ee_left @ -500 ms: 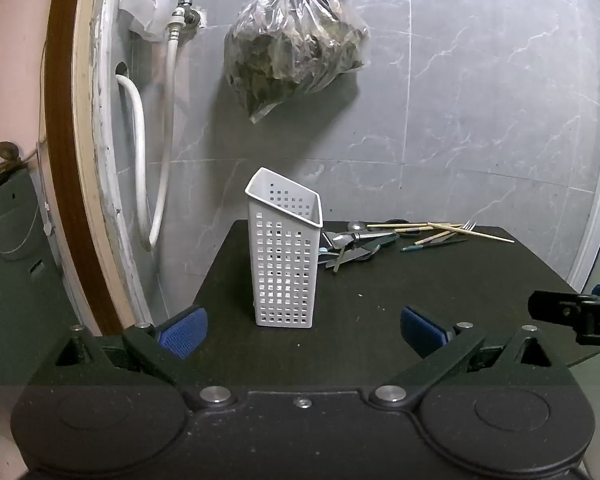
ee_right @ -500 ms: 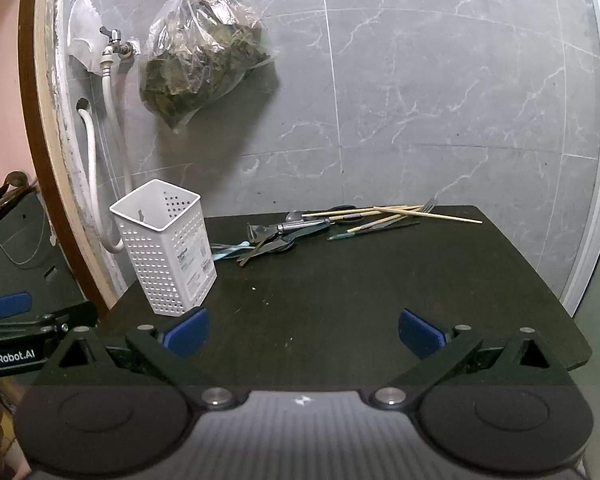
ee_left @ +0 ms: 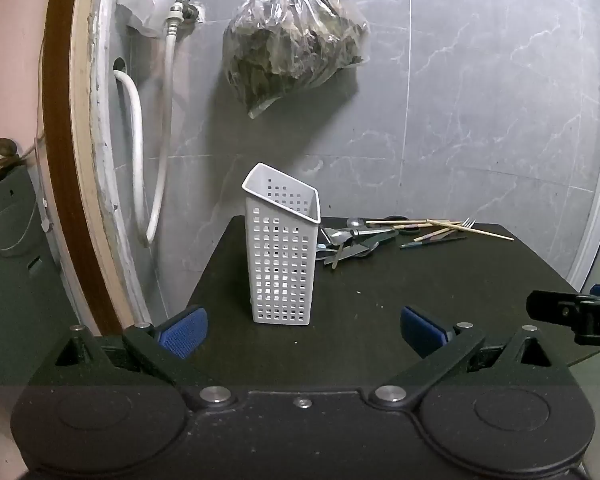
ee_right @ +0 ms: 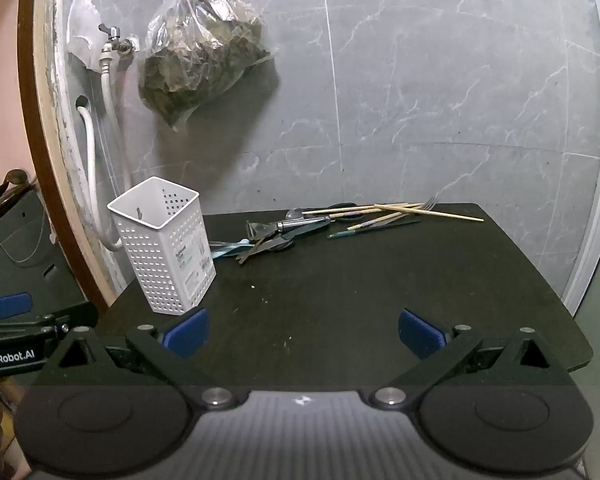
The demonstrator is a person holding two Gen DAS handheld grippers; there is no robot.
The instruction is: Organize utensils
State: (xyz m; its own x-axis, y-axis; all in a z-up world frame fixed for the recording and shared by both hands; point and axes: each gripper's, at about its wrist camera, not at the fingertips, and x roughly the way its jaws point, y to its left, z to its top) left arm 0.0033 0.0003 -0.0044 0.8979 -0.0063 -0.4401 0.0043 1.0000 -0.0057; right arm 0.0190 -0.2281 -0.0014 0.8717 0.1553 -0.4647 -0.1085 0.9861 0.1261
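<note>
Both grippers' fingers [ee_left: 184,330] [ee_right: 420,332] spread wide, holding nothing

I am facing a grey marble-tiled wall [ee_right: 440,92]; a bag of dried leaves [ee_right: 204,52] is hanging at eleven o'clock above the dark table [ee_right: 380,288].

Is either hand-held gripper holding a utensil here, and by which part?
Nothing is held. The left hand-held gripper and right hand-held gripper are both open; the utensils lie on the table.
</note>
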